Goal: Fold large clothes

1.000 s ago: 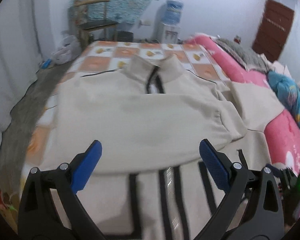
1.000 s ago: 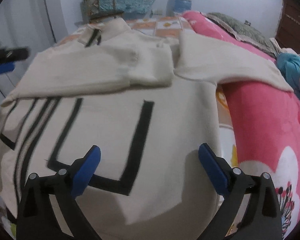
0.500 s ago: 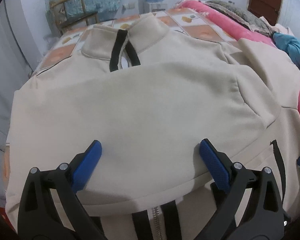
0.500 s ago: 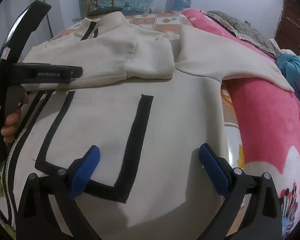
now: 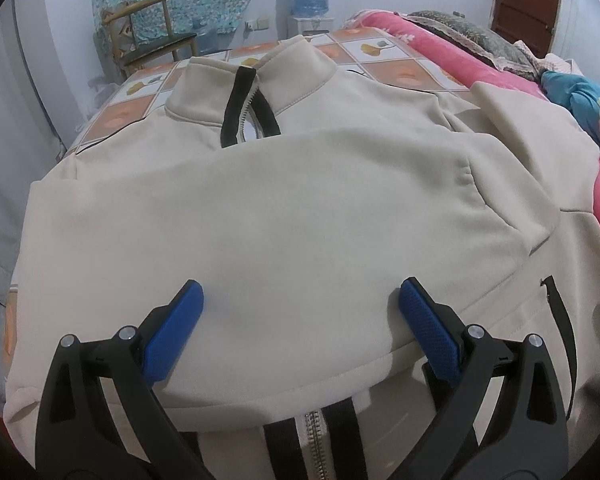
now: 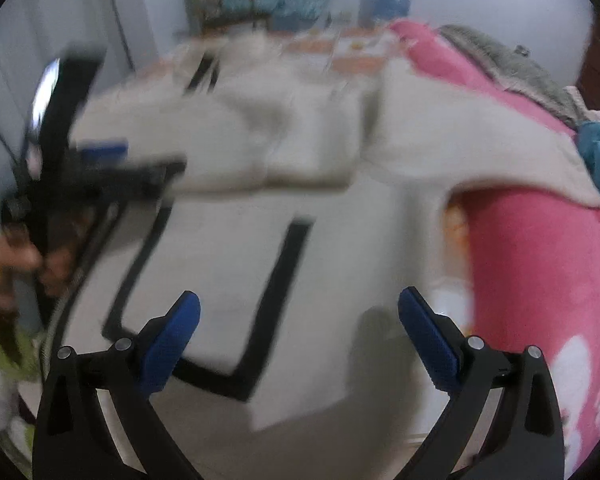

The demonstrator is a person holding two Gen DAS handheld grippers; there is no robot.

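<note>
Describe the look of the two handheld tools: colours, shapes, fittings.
Both match. The left tool has two black plastic fingers shaped like curved clamp arms with triangular cut-outs, each tipped by a blue textured pad and fitted with small silver pivot screws. The right tool has the same build. No cables or sleeves are visible.

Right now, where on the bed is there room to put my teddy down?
Bare checked sheet shows beyond the jacket's collar, toward the chair. The beige jacket fills the middle, and pink bedding crowds the right.
</note>
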